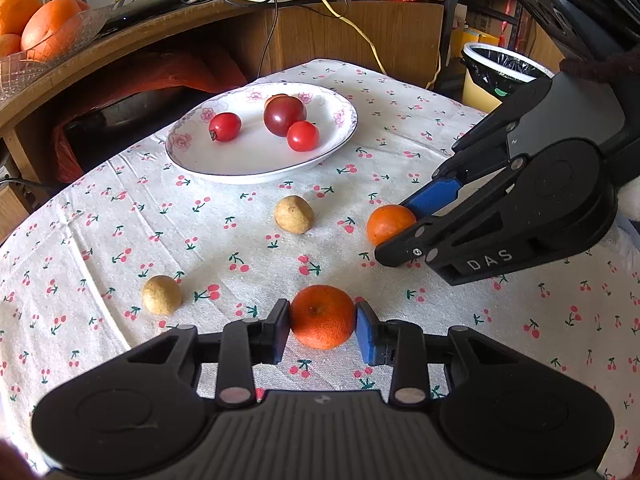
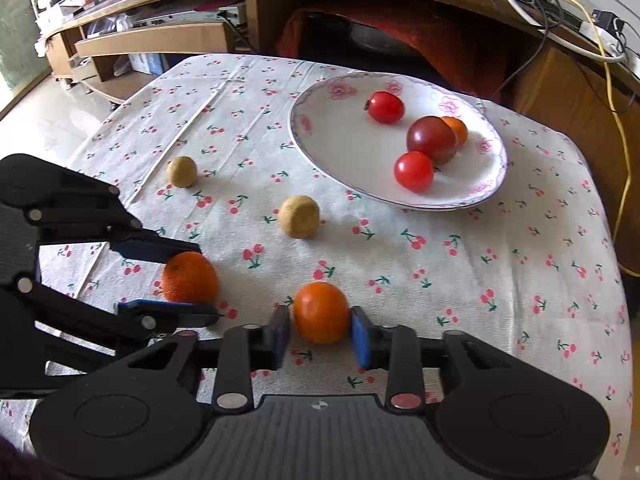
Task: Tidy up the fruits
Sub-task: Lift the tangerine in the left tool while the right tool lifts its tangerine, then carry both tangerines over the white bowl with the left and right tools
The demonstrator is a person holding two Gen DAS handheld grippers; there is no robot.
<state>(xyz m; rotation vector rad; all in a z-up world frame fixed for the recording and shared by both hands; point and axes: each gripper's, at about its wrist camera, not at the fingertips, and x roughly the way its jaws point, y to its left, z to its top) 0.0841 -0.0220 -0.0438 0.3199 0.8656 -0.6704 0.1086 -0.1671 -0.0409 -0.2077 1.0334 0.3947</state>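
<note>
Lying on the cherry-print tablecloth (image 1: 120,208) of the desk are four loose fruits: two mandarins and two tan, rough-skinned round fruits. One mandarin (image 1: 322,317) is being held between the jaws of the left gripper (image 1: 322,330), the pads pressing on both its sides, low on the cloth at the near edge of the left wrist view. The second mandarin (image 2: 321,312) is being gripped in the same way by the right gripper (image 2: 320,334), whose jaws are closed narrowly around it. The two grippers are being held just beside each other. One tan fruit (image 1: 294,214) is sitting between the mandarins and the plate; the other tan fruit (image 1: 162,295) is lying well to the left.

The letters "DAS" are being shown in white on the side of the right gripper in the left wrist view.

A white plate (image 1: 224,168) with a pink flower rim is being used as the container: four pieces are resting in it, namely two red cherry tomatoes (image 1: 225,127) (image 1: 303,136), one dark purple tomato (image 1: 285,115), and a small orange fruit (image 2: 458,130) half hidden behind the purple one. A glass bowl (image 1: 80,28) of oranges is standing on the wooden shelf behind.
</note>
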